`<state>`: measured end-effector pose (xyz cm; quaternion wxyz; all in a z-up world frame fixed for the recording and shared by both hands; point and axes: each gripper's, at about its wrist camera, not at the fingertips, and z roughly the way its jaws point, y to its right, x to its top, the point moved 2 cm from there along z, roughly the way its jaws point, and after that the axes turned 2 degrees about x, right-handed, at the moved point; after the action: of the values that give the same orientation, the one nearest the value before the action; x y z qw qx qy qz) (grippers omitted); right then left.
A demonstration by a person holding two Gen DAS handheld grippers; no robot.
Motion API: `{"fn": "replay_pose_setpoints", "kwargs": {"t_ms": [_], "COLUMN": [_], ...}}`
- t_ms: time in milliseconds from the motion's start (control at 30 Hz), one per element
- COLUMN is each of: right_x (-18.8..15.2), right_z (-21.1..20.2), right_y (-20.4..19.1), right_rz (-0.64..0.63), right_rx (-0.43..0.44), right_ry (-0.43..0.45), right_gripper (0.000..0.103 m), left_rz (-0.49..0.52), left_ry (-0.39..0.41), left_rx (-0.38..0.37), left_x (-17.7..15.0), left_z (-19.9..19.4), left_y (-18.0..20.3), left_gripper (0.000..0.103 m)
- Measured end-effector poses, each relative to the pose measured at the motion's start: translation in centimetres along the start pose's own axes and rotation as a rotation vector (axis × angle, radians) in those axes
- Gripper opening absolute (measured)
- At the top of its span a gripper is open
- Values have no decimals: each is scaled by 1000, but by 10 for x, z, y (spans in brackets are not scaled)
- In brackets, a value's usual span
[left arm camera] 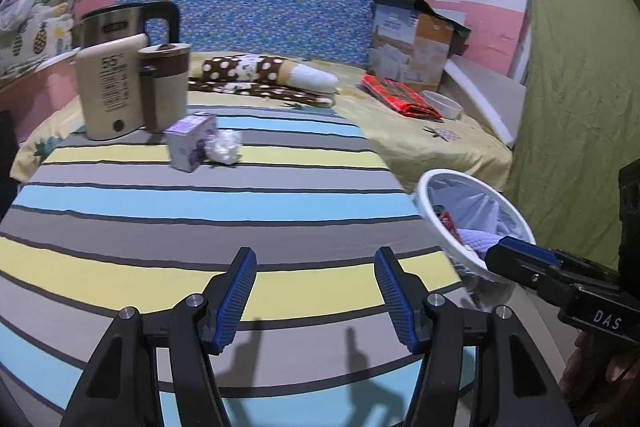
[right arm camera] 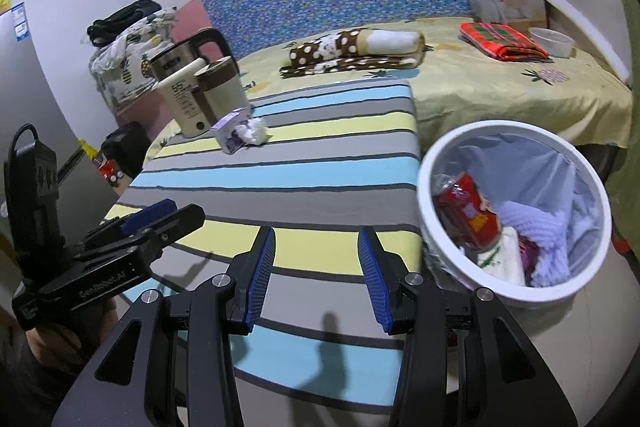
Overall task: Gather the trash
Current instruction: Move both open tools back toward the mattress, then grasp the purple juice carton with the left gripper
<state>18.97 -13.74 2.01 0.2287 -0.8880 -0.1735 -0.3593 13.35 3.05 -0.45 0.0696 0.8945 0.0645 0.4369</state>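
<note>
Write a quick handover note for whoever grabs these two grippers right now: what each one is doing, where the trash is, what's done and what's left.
Left gripper: open, empty, over the striped cover.
Right gripper: open, empty, beside the white bin.
Done: the bin already holds a red can and some wrappers and tissue.
Left: a crumpled white tissue and a small purple box lie touching each other on the striped cover, in front of the kettle and beige jugs. Pick those up and drop them in the bin.
</note>
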Motion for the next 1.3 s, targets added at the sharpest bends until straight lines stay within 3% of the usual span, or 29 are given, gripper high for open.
{"fn": "replay_pose_setpoints", "kwargs": {"t_ms": [600, 1133, 1300], "right_x": [13, 41, 52], "right_z": [36, 92, 111], "right_y": [-43, -54, -50], "right_rz": [-94, -132, -132], "right_rx": [32, 64, 66], "right_ry": [-62, -111, -129], "right_gripper": [45, 45, 45], "left_rz": [-33, -3, 4], "left_ry": [32, 2, -1], "left_rx": [123, 175, 161], "left_x": [14, 50, 67], "left_z": [-9, 40, 62], "left_y": [-52, -98, -113], "left_gripper": [61, 61, 61]}}
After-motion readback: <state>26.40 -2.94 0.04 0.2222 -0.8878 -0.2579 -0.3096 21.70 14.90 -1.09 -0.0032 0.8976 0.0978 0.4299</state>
